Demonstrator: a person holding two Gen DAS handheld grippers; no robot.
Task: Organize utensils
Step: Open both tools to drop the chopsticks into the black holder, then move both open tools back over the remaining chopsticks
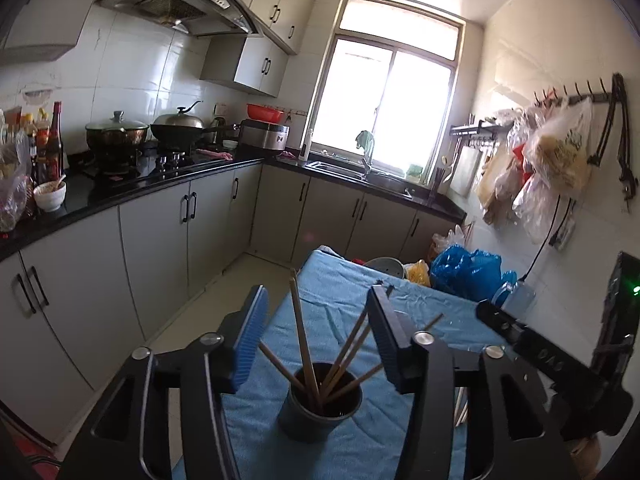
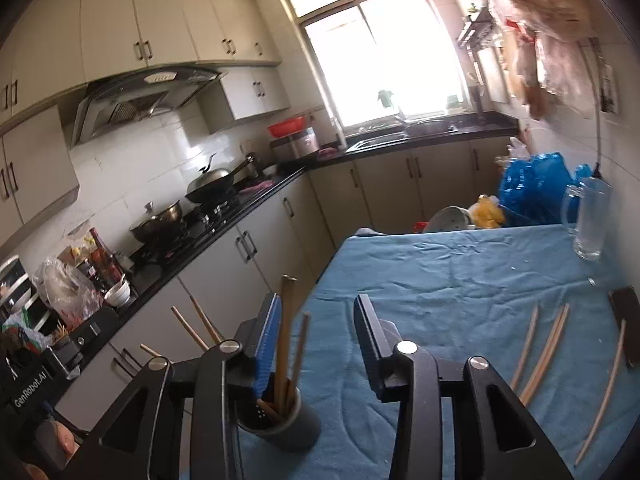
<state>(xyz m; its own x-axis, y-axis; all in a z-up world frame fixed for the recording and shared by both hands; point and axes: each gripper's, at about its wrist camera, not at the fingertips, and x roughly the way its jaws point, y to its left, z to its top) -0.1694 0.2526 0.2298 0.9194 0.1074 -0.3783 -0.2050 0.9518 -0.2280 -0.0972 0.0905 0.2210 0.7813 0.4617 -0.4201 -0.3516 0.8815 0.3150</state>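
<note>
Both grippers are over the blue cloth (image 2: 460, 280) on the table, jaws apart, nothing clamped in either.

Left gripper (image 1: 318, 330): jaws spread wide, pads clear of everything. The dark cylindrical holder (image 1: 320, 404) stands upright on the cloth directly below and between its fingers. The chopsticks in the holder (image 1: 304, 344) fan out: one tall stick near vertical, the others leaning left and right. A couple of tips rise into the gap between the jaws, but the pads don't press on any of them.

Right gripper (image 2: 316, 344): also parted, empty gap over bare cloth. From its camera the holder (image 2: 288, 424) sits at its lower left, partly behind the left finger with the blue pad (image 2: 266, 344). Sticks poke up on both sides of that finger; whether one touches the pad's outer side I can't tell, since the finger hides the contact line.

Loose chopsticks (image 2: 546, 354) lie flat on the cloth to the right of the right gripper, well apart from the holder. There are roughly four: a single, a close pair, and another single farther right near a dark flat object (image 2: 626, 320) at the table edge.

A clear glass mug (image 2: 590, 220) stands at the cloth's far right corner. Blue plastic bags (image 2: 532, 184) are piled past the table's far end.

A black counter (image 1: 168, 176) with a stove, a wok (image 1: 178, 128) and a lidded pot (image 1: 116, 132) runs along the left wall.
</note>
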